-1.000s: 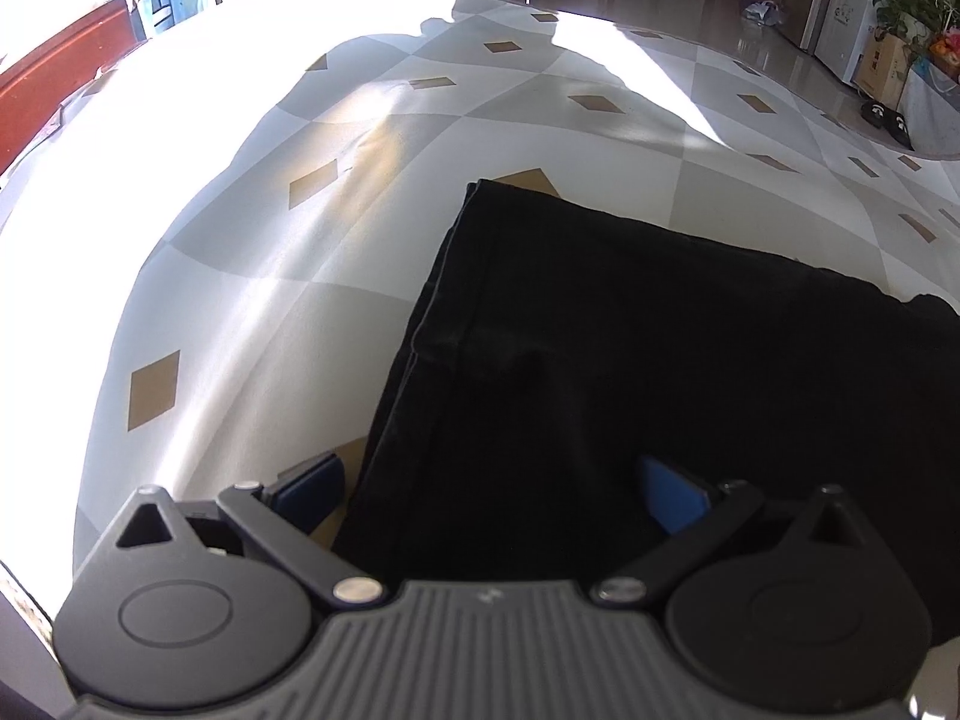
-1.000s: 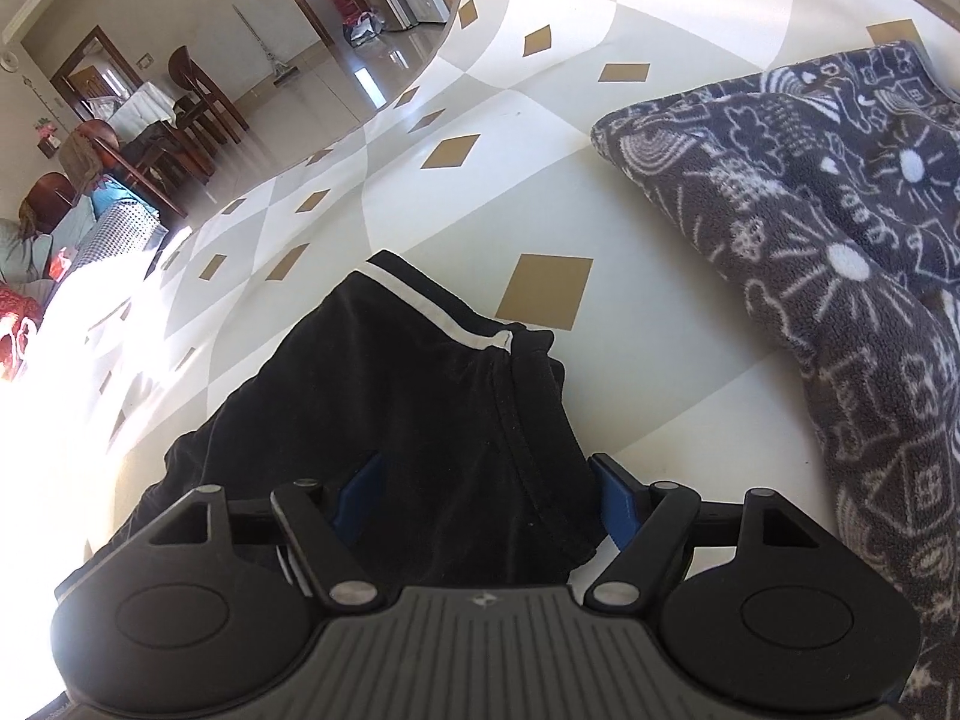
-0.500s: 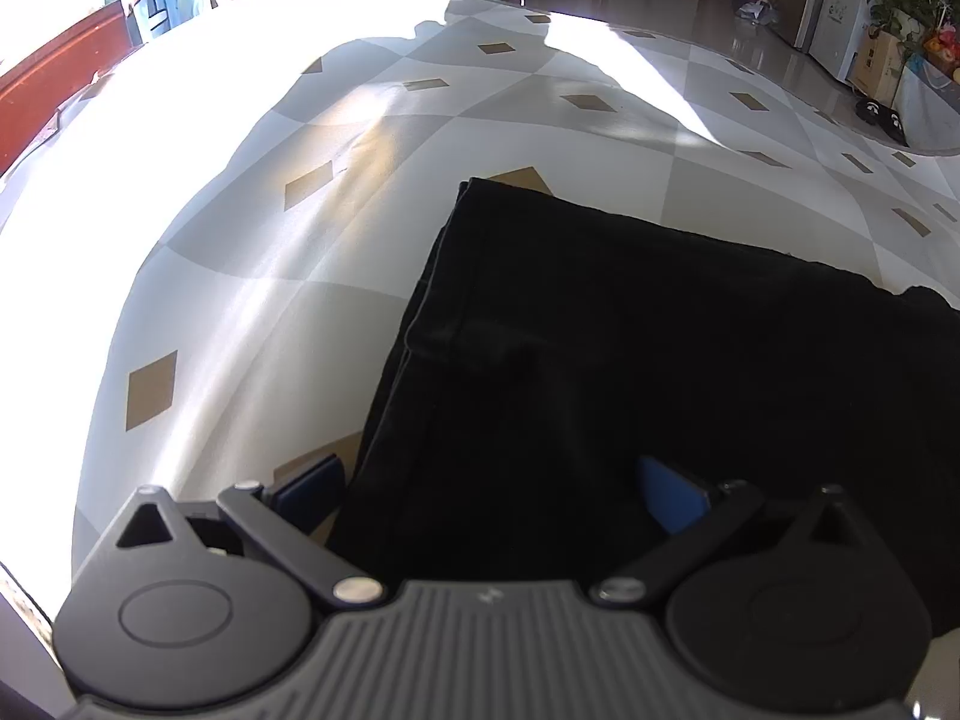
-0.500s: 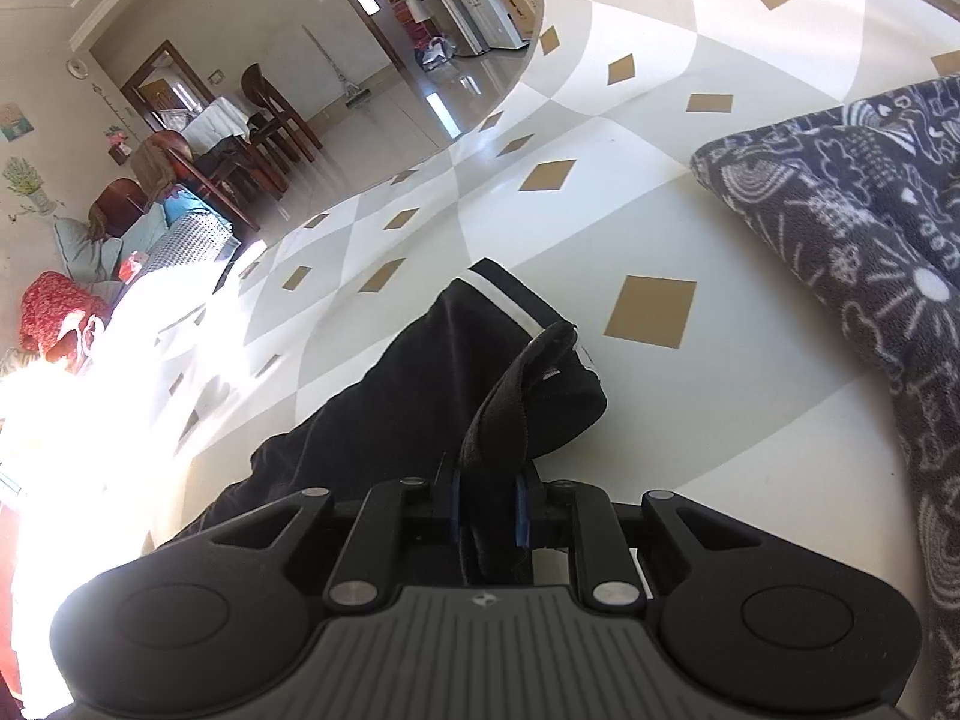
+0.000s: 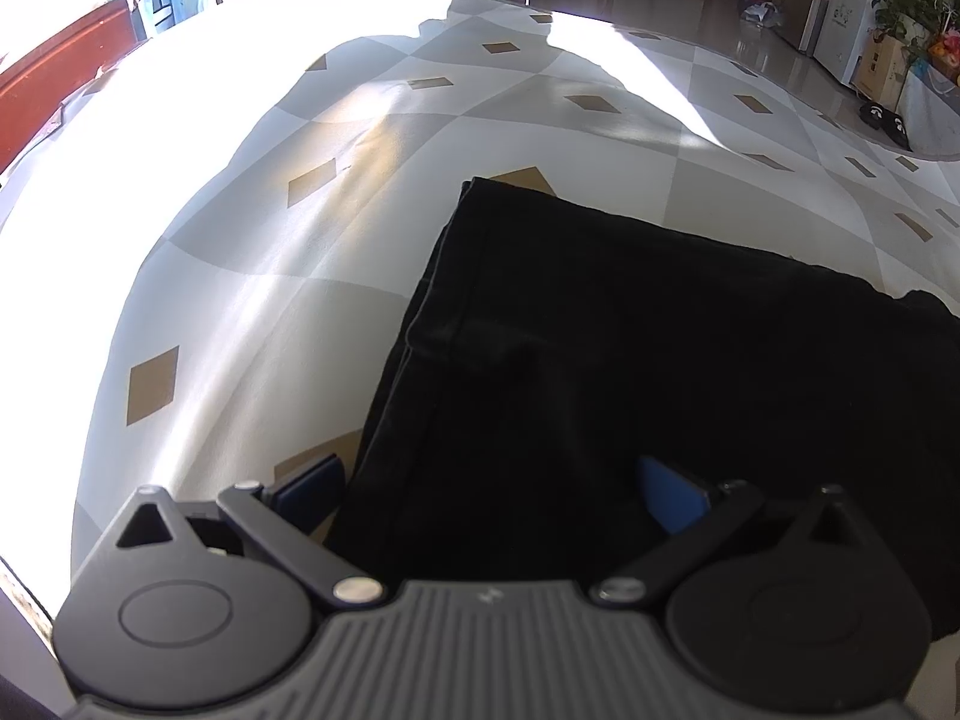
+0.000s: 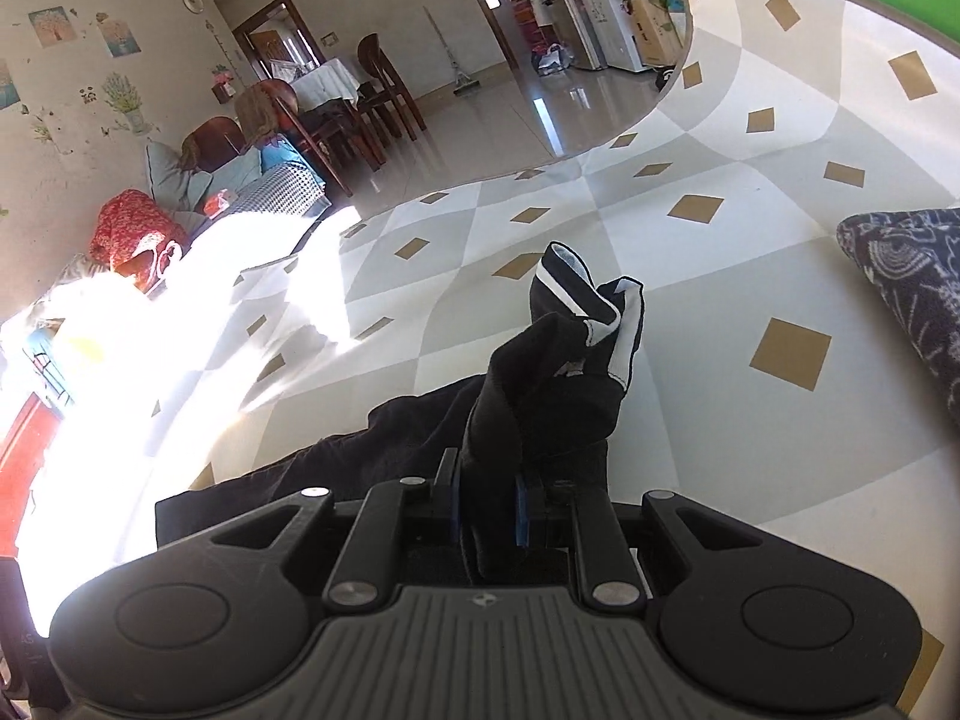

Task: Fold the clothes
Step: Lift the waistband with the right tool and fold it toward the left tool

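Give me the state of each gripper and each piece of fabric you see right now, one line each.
Left gripper: jaws open, straddling the black garment's edge.
Right gripper: jaws shut on the garment's striped end.
Black garment: mostly flat on the bedspread, striped end raised.
Patterned blanket: lying bunched, untouched.
Bedspread: spread out.

Black garment [image 5: 660, 360] flat on checkered cloth, white-striped end [image 6: 591, 312] bunched upward
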A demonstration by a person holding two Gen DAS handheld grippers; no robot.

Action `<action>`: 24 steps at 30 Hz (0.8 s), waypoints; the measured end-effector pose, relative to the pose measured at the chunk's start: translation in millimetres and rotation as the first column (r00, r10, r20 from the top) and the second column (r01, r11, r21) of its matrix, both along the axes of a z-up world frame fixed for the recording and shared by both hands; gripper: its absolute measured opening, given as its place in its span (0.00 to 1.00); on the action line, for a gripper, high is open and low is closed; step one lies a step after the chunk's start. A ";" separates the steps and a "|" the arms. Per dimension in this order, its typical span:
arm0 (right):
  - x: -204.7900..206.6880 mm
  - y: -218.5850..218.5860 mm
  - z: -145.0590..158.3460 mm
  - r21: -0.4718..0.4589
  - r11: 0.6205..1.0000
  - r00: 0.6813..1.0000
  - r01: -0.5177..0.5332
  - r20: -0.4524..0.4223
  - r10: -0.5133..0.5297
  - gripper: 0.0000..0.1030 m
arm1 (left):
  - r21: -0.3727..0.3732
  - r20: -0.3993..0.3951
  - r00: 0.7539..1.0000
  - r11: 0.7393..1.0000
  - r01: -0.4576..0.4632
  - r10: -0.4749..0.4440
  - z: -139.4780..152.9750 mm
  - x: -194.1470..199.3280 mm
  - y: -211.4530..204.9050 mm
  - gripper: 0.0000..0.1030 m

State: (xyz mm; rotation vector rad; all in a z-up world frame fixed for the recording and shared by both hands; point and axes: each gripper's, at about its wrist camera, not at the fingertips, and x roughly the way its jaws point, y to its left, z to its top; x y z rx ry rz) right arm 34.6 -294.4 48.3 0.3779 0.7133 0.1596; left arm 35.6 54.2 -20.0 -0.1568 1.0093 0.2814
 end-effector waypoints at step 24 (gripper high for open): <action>7.7 98.4 0.7 0.070 0.962 0.965 -0.263 0.019 0.262 0.16 | -0.035 -0.003 0.996 0.996 -0.084 0.084 4.7 -9.5 27.4 1.00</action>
